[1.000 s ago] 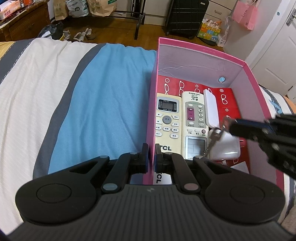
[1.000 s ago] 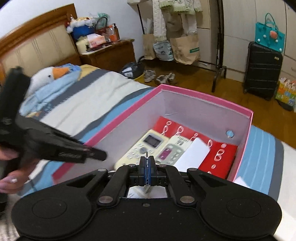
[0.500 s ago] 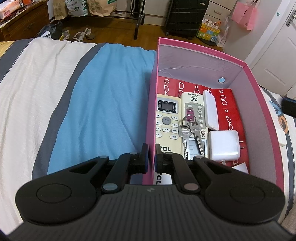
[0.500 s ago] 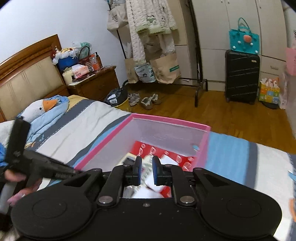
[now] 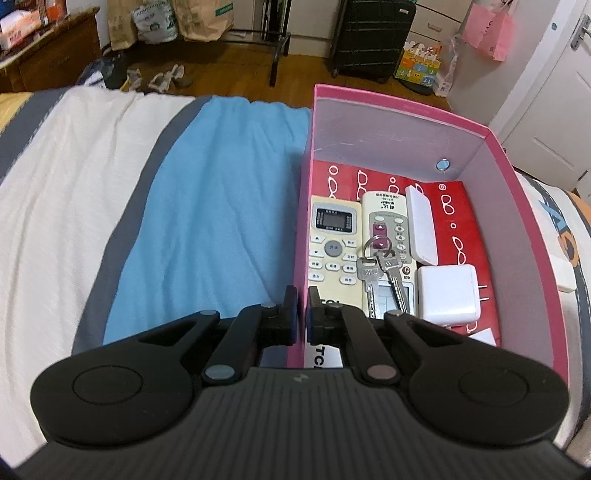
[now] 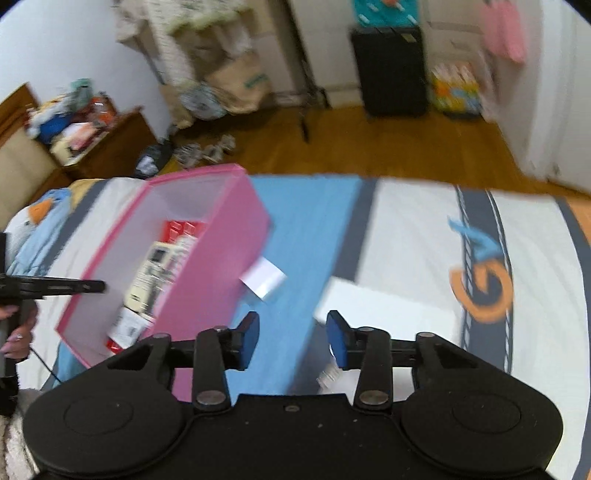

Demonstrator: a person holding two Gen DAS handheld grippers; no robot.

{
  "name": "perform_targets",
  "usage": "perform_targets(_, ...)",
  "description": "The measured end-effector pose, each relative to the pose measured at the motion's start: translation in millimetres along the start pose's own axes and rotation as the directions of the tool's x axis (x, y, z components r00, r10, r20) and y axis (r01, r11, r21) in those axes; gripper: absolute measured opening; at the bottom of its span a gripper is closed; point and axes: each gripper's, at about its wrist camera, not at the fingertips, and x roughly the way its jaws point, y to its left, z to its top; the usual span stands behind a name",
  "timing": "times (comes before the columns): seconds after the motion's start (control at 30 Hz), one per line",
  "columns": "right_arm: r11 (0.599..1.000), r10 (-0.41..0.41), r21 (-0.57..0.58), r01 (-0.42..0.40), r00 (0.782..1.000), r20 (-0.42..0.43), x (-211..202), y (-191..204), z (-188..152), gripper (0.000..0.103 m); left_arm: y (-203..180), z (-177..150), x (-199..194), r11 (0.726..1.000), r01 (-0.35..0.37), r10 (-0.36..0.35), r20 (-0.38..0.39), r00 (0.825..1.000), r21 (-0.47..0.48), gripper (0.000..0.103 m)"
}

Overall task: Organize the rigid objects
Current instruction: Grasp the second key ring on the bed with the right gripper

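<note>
A pink box (image 5: 406, 105) stands on the bed, and my left gripper (image 5: 302, 314) is shut on its left wall. Inside lie two cream remotes (image 5: 332, 243), a slim white case (image 5: 421, 225) and a white charger (image 5: 447, 295). A bunch of keys (image 5: 380, 273) rests across the remotes. My right gripper (image 6: 291, 338) hovers over the blue stripe to the right of the pink box (image 6: 221, 266), its jaws opening with nothing between them. The left gripper (image 6: 55, 286) shows at the left edge of the blurred right wrist view.
On the bedspread right of the box lie a small white card (image 6: 263, 280) and a larger flat white object (image 6: 376, 306). A stuffed goose (image 6: 33, 218) lies at the bed's head. Wooden floor, a black suitcase (image 5: 373, 33) and bags are beyond the bed's edge.
The right gripper let go of the keys over the box, and they now lie on the remotes. It pulled away to the right and its jaws spread. The left gripper stayed put.
</note>
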Motion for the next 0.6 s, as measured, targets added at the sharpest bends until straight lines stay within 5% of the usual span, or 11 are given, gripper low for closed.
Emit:
perform_targets(0.07,0.999,-0.002,0.047,0.004,0.999,-0.045,13.5,-12.6,-3.5,0.056,-2.7,0.4,-1.8,1.000,-0.008,0.008,0.007,1.000,0.010,0.004)
perform_targets(0.33,0.966,-0.005,0.251,0.058,0.978,-0.207,86.3,-47.0,-21.2,0.056,-2.0,0.6,1.4,1.000,-0.006,0.006,-0.002,1.000,0.017,0.004)
perform_targets(0.47,0.983,-0.055,0.167,0.081,0.986,-0.158,104.4,-41.9,-23.1,0.055,-2.7,0.0,2.9,1.000,-0.007,0.007,0.000,1.000,0.024,0.004)
perform_targets(0.53,0.989,-0.108,0.081,0.120,0.985,-0.136,109.3,-31.9,-24.6,0.034,-2.7,0.0,3.7,1.000,-0.005,0.005,-0.004,1.000,0.020,0.004)
perform_targets(0.6,0.988,-0.150,0.012,0.152,0.982,-0.111,109.2,-22.5,-27.8,0.030,-2.0,0.1,4.8,1.000,-0.002,0.002,-0.009,1.000,0.018,0.004)
